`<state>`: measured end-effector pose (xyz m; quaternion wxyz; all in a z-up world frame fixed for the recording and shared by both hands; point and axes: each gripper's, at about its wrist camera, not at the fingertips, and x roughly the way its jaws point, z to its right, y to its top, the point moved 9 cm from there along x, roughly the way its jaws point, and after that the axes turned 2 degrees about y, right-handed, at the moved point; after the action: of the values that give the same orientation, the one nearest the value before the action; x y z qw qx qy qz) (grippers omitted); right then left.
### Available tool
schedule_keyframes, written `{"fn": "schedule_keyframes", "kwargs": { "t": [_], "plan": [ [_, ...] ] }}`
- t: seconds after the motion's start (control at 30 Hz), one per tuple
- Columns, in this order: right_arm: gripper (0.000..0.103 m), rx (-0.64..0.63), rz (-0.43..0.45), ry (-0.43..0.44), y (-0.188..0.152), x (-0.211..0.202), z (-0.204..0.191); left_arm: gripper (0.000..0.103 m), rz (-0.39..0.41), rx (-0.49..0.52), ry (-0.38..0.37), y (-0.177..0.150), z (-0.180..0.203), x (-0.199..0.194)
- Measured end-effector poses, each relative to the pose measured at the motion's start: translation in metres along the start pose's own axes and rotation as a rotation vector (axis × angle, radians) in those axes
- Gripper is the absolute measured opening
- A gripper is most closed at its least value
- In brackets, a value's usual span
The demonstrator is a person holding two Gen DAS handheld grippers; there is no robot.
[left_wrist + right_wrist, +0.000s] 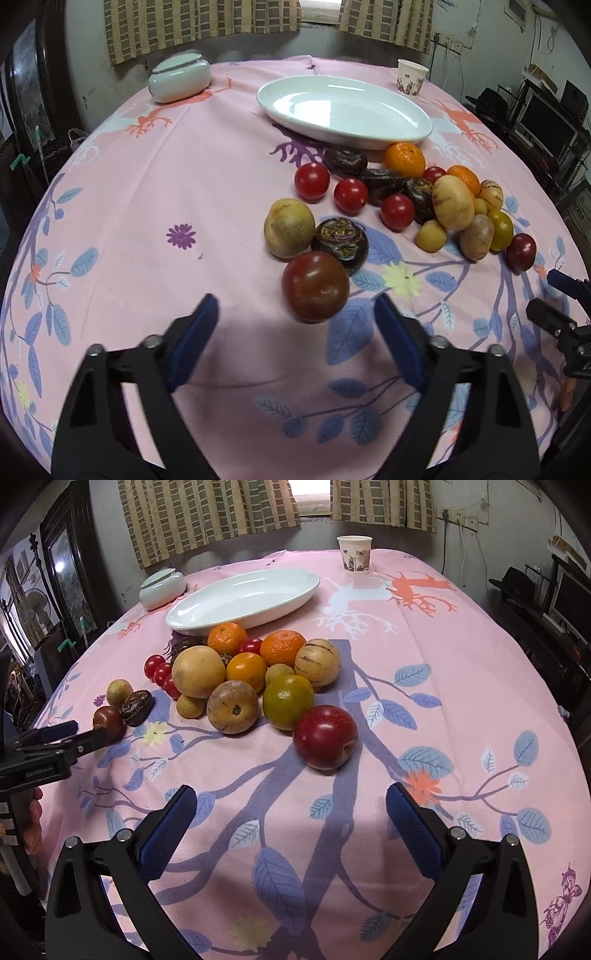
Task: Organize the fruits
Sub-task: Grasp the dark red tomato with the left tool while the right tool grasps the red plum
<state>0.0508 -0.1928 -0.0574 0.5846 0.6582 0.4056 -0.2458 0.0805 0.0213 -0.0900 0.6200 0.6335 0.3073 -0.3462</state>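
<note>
A heap of fruit lies on the pink flowered tablecloth in front of an empty white oval plate. My left gripper is open. A dark red plum sits just ahead of its blue pads and slightly right of centre, untouched. Behind the plum lie a dark brown fruit and a yellow-brown one. My right gripper is open and holds nothing. A bright red plum rests a little beyond it, at the near edge of the heap.
Cherry tomatoes, oranges, a striped pale melon and a green-orange fruit crowd the heap. A white lidded jar stands back left, a paper cup back right. A person's hand holds the left gripper.
</note>
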Motion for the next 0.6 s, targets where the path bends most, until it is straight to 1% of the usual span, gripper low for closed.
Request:
{"fn": "schedule_keyframes", "kwargs": {
  "t": [0.07, 0.13, 0.2, 0.23, 0.3, 0.4, 0.43, 0.53, 0.6],
  "plan": [
    [0.102, 0.01, -0.001, 0.01, 0.0, 0.0, 0.001, 0.061, -0.026, -0.004, -0.009, -0.002, 0.001, 0.007],
    [0.102, 0.013, 0.0, 0.017, 0.0, 0.0, 0.001, 0.052, -0.045, -0.004, -0.012, -0.004, 0.003, 0.012],
    [0.102, 0.012, -0.001, 0.021, 0.0, 0.0, 0.001, 0.046, -0.037, 0.005, -0.012, -0.003, 0.005, 0.014],
    [0.102, 0.013, -0.002, 0.02, 0.0, 0.0, 0.001, 0.039, -0.024, 0.015, -0.015, -0.001, 0.007, 0.014],
    [0.102, 0.015, -0.004, 0.019, -0.001, 0.001, 0.002, 0.039, -0.01, 0.024, -0.003, 0.001, 0.009, 0.014],
    [0.102, 0.013, -0.005, 0.013, -0.001, 0.0, 0.003, 0.04, -0.004, 0.02, -0.007, 0.003, 0.008, 0.015],
    [0.102, 0.01, -0.007, 0.009, -0.002, 0.0, 0.003, 0.041, -0.004, 0.019, -0.004, 0.003, 0.008, 0.016],
    [0.102, -0.008, -0.013, -0.016, -0.002, -0.001, 0.005, 0.053, -0.003, 0.019, -0.001, 0.005, 0.008, 0.019],
    [0.102, -0.018, -0.013, -0.03, 0.0, -0.004, 0.007, 0.053, 0.004, 0.029, 0.003, 0.007, 0.008, 0.02]
  ]
}}
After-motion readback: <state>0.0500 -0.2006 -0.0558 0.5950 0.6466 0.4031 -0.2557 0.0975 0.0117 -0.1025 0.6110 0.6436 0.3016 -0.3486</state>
